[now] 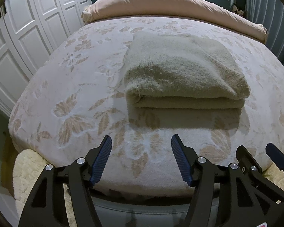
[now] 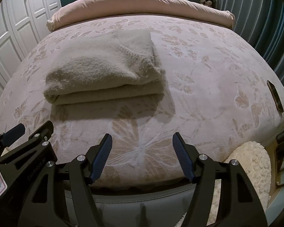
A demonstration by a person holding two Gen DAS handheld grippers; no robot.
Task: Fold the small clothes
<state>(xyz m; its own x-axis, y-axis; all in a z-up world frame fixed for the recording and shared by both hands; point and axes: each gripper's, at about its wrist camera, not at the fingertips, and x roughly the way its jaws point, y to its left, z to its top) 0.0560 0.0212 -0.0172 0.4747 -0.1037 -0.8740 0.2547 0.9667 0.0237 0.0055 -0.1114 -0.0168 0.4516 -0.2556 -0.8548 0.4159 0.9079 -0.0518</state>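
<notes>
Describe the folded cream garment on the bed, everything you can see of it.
The garment is a cream, fuzzy knit, seemingly a sweater. It is folded into a thick, roughly rectangular bundle, with stacked layers showing along its rounded near edge and a looser, slightly ruffled edge on its right side. It lies flat on the floral bedspread, casting a shadow toward the cameras. Both the left gripper and right gripper are open, short of it and not touching it.
</notes>
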